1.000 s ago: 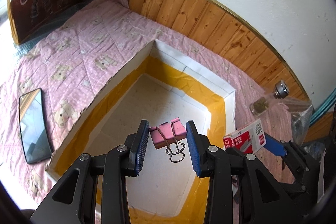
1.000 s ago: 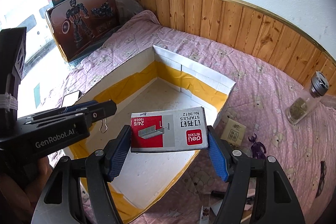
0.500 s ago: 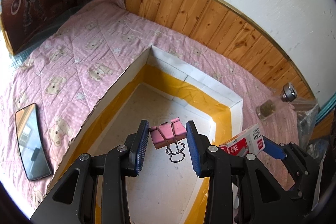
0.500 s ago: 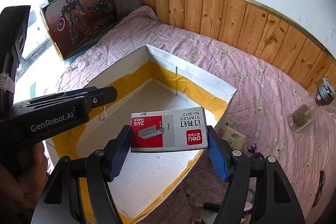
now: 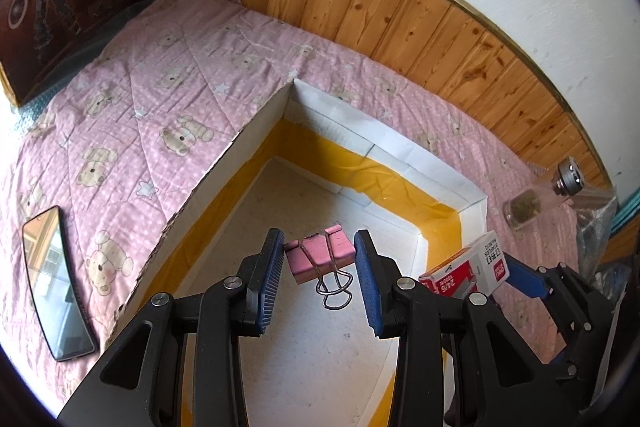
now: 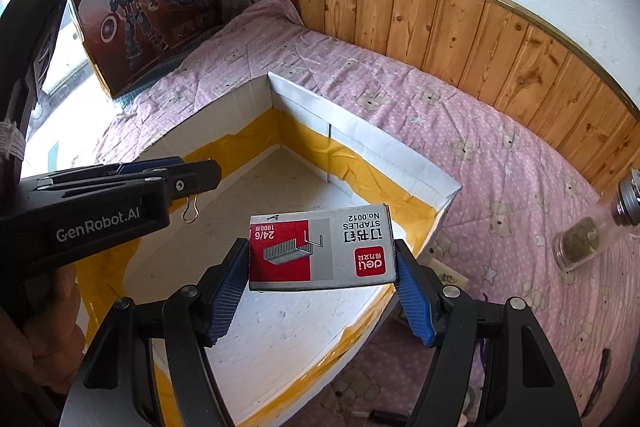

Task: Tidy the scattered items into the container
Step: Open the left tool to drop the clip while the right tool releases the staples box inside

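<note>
The pink binder clip point(image 5: 320, 259) is clamped in the left tongs point(image 5: 318, 277) above the container point(image 5: 424, 163), a white box with yellow tape. The staples box point(image 6: 322, 247) is gripped in the right tongs point(image 6: 322, 297), also over the container floor. Neither is released yet. A spice jar point(image 6: 580, 243), a phone point(image 5: 56, 291) and, apparently, small oddments at right remain on the pink bed quilt point(image 5: 180, 75), against wood panelling.
</note>
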